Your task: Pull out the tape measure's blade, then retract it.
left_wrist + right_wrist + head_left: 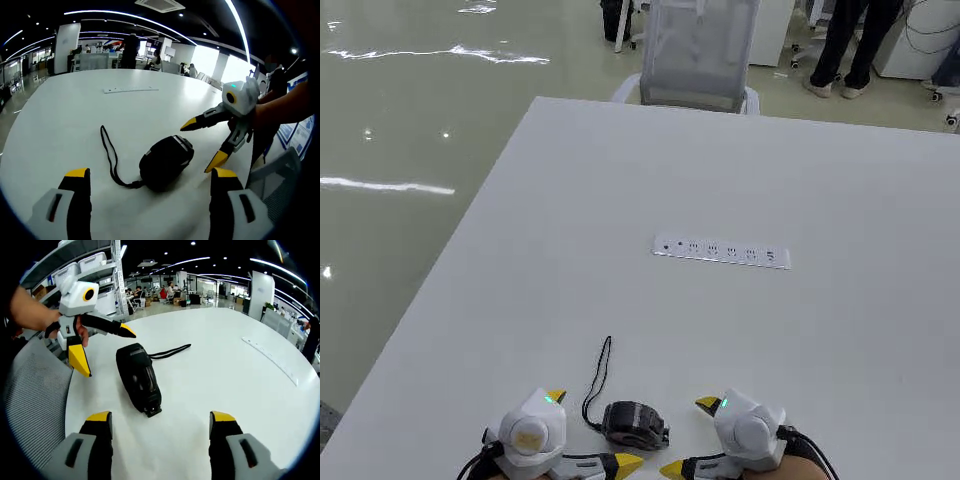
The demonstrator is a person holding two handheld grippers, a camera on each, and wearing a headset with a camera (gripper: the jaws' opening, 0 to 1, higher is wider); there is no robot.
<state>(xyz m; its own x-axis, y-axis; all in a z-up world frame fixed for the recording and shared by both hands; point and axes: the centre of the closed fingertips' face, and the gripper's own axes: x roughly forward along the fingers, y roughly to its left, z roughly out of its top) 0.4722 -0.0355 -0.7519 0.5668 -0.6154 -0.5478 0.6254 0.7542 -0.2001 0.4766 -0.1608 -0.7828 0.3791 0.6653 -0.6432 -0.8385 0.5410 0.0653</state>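
A black tape measure (635, 424) lies on the white table (720, 170) near its front edge. Its black wrist cord (598, 378) trails away toward the far side. My left gripper (590, 430) stands open just to its left, and my right gripper (690, 436) stands open just to its right; neither touches it. In the left gripper view the tape measure (167, 160) lies ahead between my open jaws (151, 174), with the right gripper (200, 145) beyond it. In the right gripper view the case (139, 377) lies ahead of my open jaws (160, 416), with the left gripper (106, 351) behind it.
A white power strip (721, 251) lies flat mid-table. A grey mesh chair (698, 50) stands at the table's far edge, and a person's legs (850, 45) show beyond it. The table's left edge (440, 290) runs diagonally, with shiny floor past it.
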